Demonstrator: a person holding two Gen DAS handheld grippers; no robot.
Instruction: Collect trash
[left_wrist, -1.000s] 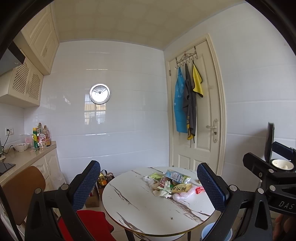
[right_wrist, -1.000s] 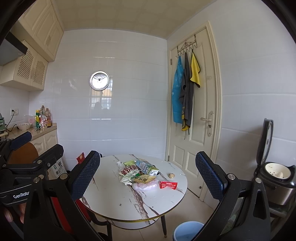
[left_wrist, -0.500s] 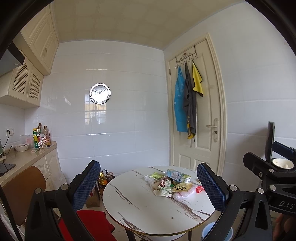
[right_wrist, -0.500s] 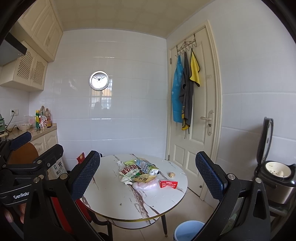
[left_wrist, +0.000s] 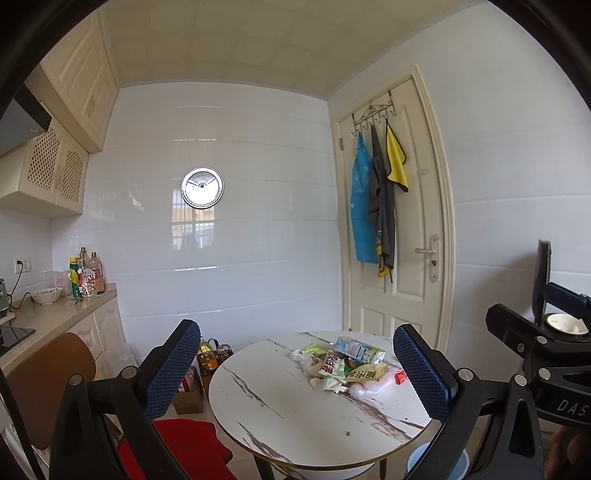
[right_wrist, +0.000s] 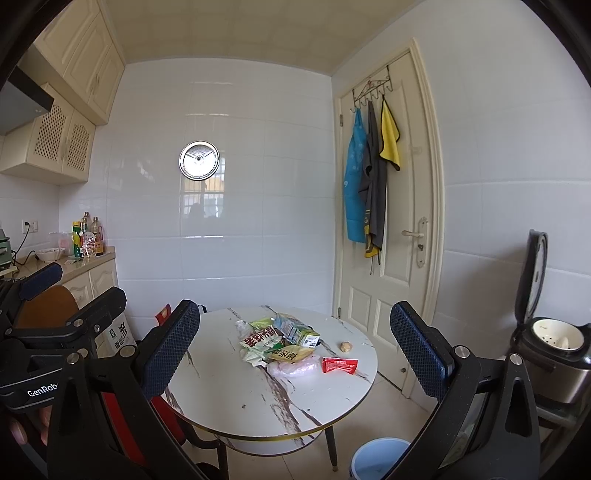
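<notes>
marbled counter carries heaped wrappers; i hold both hand-held grippers, left and right, spread empty, well back, for approach.

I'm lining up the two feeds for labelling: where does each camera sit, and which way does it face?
Left wrist: on the left tongs, open, facing the round table and trash pile; the right tongs' frame shows at right.
Right wrist: on the right tongs, open, facing the same table; the left tongs and fingers show at left.
Shared: table, trash, door, blue bin.
</notes>
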